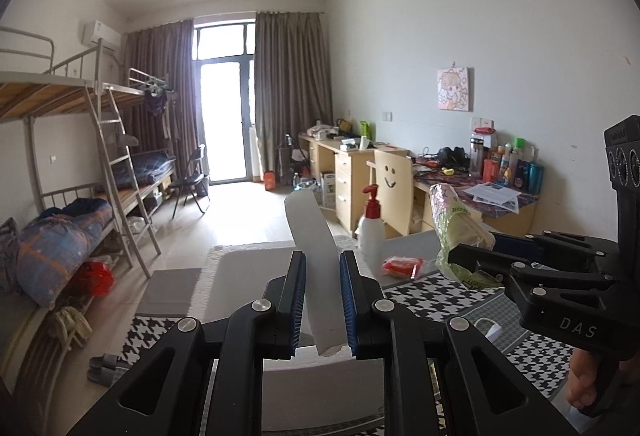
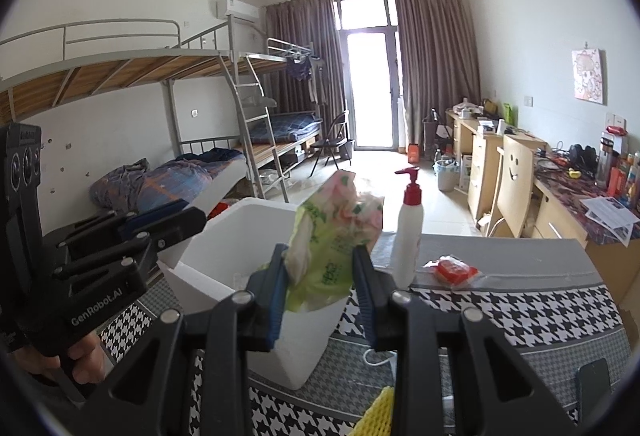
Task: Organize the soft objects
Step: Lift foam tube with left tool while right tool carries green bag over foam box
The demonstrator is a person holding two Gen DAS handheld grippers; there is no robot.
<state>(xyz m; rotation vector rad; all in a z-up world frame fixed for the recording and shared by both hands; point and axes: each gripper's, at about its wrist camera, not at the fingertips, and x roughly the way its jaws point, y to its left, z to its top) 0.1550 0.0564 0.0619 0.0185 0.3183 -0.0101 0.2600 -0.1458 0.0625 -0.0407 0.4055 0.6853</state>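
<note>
tissue pack [image 2: 324,256], green print unreadable, right gripper [image 2: 322,288] "genrobot.ai"

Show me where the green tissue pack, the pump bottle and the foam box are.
green tissue pack [image 2: 324,268]: right wrist view, green wrapper between the jaws.
pump bottle [image 2: 408,236]: right wrist view, white body.
foam box [image 2: 224,248]: right wrist view, inner left wall.

The right gripper [image 1: 472,260], seen at the right of the left wrist view, bears "DAS" on its black body, while the left gripper [image 2: 188,220], at the left of the right wrist view, reads "GenRobot.AI" on its side.
</note>
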